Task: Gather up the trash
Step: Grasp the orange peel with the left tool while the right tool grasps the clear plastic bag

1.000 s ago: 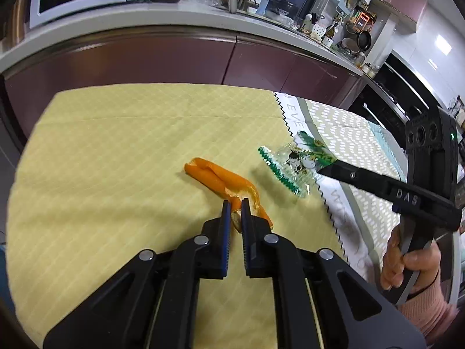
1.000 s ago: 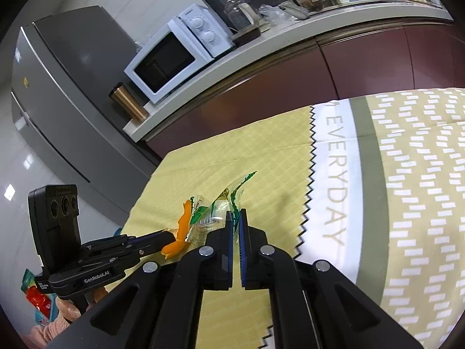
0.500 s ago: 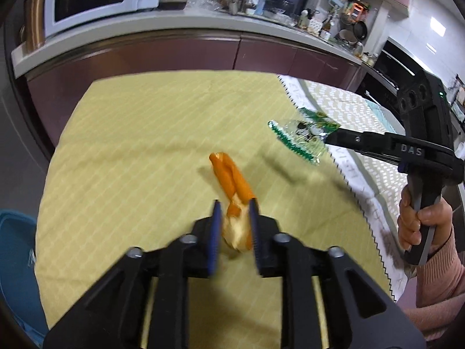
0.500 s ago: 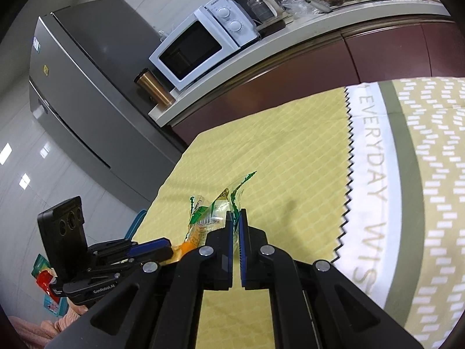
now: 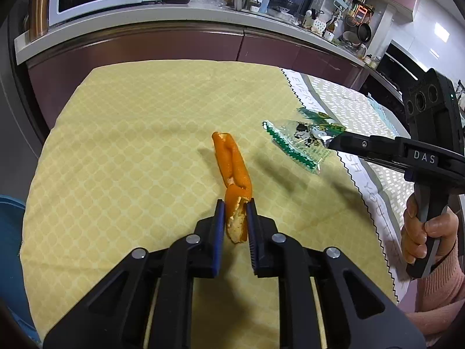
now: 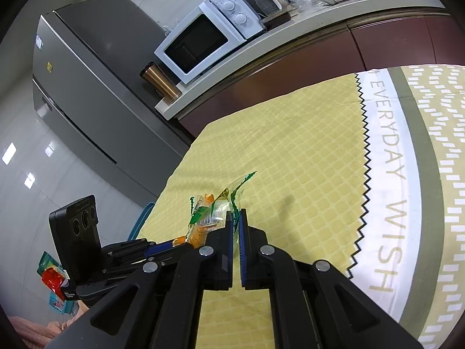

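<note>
A home kitchen is showing here: a white microwave (image 6: pixel 207 42) is sitting on a long counter (image 5: pixel 174 14) over maroon cabinets (image 5: pixel 145 46), a grey fridge (image 6: pixel 96 93) is standing beside it, and pans (image 5: pixel 363 30) are hanging near bottles along the far wall.

free: yellow tablecloth (image 5: pixel 130 145) bare all round | obstacle: counter (image 5: pixel 174 23) beyond far edge

peel (image 5: pixel 234 171) left of wrapper (image 5: pixel 305 138), both above tablecloth (image 5: pixel 130 145)
</note>
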Tool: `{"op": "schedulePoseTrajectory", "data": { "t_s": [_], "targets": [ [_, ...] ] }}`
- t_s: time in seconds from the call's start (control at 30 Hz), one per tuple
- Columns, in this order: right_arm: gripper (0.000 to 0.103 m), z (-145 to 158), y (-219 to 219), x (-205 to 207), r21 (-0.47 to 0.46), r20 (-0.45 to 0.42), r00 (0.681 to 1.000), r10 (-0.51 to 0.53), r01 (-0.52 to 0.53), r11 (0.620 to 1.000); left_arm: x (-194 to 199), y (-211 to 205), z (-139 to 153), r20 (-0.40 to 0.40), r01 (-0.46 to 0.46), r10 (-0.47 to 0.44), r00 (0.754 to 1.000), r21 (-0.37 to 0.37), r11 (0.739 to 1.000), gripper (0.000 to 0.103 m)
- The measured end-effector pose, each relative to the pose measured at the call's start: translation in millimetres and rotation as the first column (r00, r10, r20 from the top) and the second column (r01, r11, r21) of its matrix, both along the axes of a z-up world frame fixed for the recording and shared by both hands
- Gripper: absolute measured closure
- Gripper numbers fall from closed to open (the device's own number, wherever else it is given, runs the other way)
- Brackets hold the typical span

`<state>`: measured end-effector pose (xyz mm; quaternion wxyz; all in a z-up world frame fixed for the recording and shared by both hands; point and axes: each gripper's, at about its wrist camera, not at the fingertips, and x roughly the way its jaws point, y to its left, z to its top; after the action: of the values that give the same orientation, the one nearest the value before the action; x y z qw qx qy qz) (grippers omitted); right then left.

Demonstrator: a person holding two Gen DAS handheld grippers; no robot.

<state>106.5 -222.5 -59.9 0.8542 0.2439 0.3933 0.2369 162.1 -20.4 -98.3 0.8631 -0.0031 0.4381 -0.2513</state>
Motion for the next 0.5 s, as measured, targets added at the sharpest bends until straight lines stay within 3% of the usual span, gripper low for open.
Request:
{"op": "schedulePoseTrajectory", "data": {
  "t_s": [0.5],
  "targets": [
    [0.100,9.9,23.4,-10.3,0.007,0.025,0.999,0.046,-0.046,0.999,-27.9,17.9,25.2,0.063,-0.040,0.040,0.997,-0.003,0.999,0.095]
  ]
}}
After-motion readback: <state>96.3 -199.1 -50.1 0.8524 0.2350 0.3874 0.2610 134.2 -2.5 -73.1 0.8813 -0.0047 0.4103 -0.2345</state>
